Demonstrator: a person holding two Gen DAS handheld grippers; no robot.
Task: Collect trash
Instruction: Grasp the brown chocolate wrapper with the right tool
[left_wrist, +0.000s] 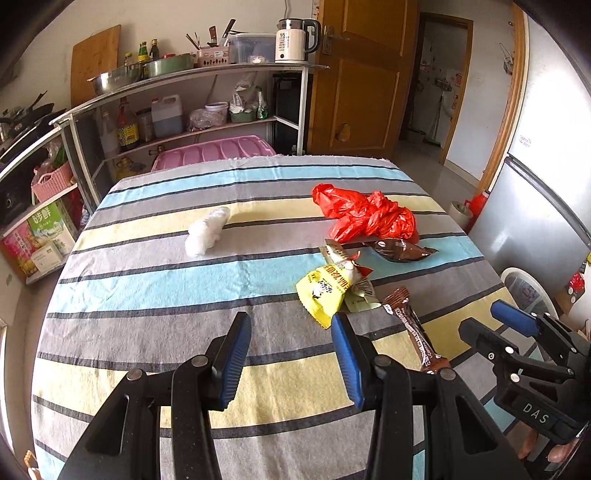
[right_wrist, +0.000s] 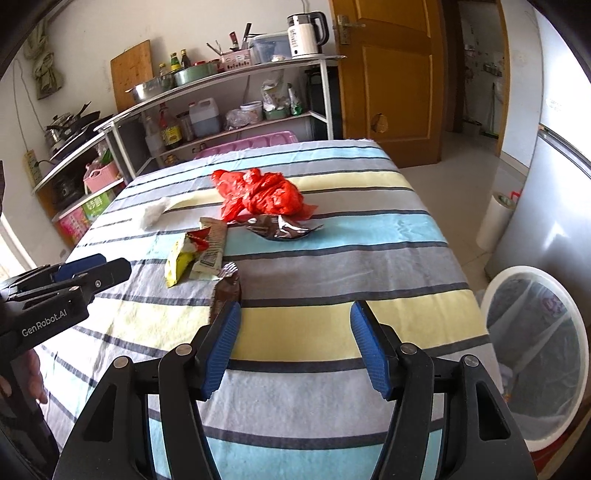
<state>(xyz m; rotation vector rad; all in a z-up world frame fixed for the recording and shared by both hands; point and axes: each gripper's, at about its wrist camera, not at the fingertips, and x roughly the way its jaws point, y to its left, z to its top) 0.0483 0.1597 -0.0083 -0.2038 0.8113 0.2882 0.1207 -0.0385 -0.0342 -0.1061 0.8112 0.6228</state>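
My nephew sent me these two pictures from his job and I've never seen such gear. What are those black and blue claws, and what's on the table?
They are two hand-held grippers, each carrying a camera that looks along its fingers. One picture comes from the left gripper, the other from the right gripper. Both are open and hold nothing. On the striped tablecloth lie trash: a red plastic bag, a white wad, a yellow packet and two brown wrappers. A white bin stands beside the table.
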